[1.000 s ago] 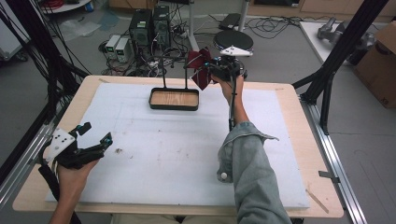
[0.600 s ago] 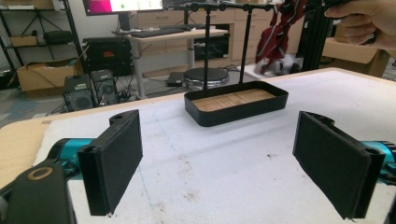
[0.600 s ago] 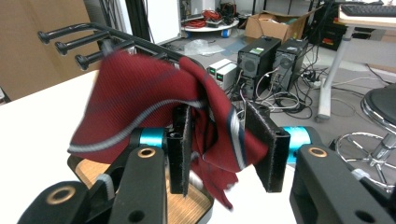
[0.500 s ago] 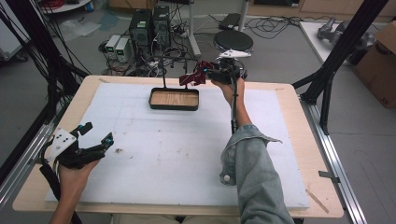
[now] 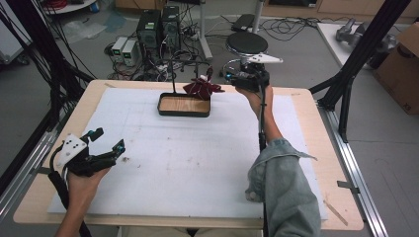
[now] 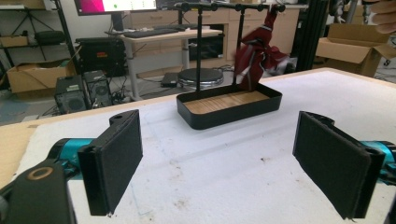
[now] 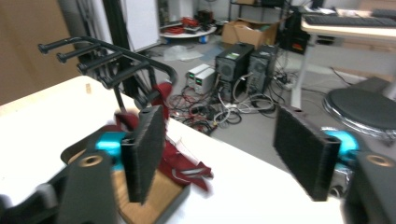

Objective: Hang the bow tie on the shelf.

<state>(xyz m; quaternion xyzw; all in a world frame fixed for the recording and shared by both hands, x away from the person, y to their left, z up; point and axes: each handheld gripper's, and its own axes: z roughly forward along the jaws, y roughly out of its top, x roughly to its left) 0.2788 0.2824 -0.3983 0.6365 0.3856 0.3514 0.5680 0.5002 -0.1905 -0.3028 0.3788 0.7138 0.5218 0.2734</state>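
A dark red cloth hangs from a black rack over the right end of a black tray with a wooden floor, at the table's far middle. My right gripper stands open just right of the cloth, holding nothing. In the right gripper view the cloth drapes below the rack's bars and onto the tray's rim, behind my open right gripper. My left gripper rests open at the near left, empty. Seen between the spread jaws of the left gripper, the tray and cloth lie far ahead.
A white mat covers the wooden table. Black frame struts rise at both sides. Beyond the far edge are computer towers, tangled cables and a round stool. A cardboard box stands far right.
The red cloth has swung left and down onto the rack and tray end. My right gripper now stands open and apart from it. The left gripper has stayed put.
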